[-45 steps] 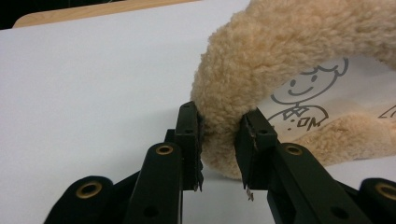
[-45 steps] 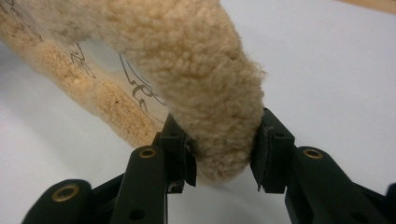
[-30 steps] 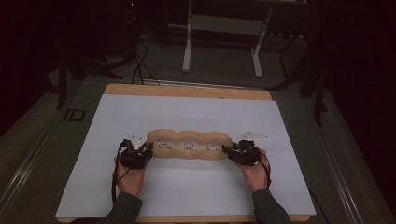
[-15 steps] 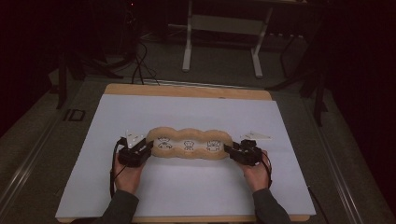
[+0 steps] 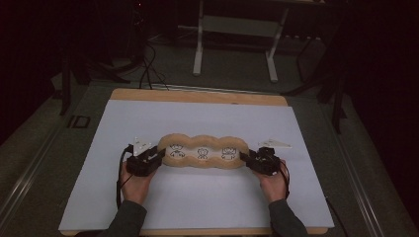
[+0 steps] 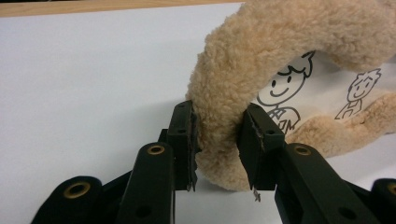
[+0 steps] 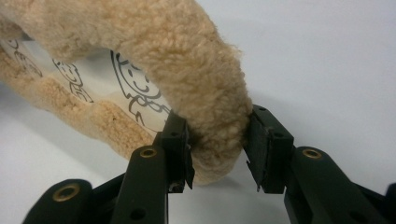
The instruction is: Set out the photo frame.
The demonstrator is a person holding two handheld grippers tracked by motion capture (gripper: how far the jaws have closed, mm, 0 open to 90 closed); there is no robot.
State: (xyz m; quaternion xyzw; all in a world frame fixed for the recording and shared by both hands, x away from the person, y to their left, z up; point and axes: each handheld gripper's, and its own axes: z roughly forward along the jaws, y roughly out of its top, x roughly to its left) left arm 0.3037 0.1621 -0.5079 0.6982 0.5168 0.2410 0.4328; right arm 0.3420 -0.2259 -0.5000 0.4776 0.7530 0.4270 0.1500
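Plush toy (image 5: 202,151) held at both ends over the white sheet (image 5: 197,197).
The left gripper (image 6: 217,140) pinched the toy's left fleece rim between its 2 jaws; the right gripper (image 7: 217,144) squeezed the right rim likewise. 3 cartoon figures (image 5: 201,152) faced up.

A white sheet (image 5: 197,128) covers the wooden table (image 5: 197,96); beyond stands a metal frame (image 5: 234,44).

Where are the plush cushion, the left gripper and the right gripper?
plush cushion (image 5: 201,152): high view, on its middle printed panel.
left gripper (image 6: 217,140): left gripper view, midway between its fingertips, on the fuzzy rim.
right gripper (image 7: 217,142): right gripper view, midway between its fingertips, on the fuzzy rim.
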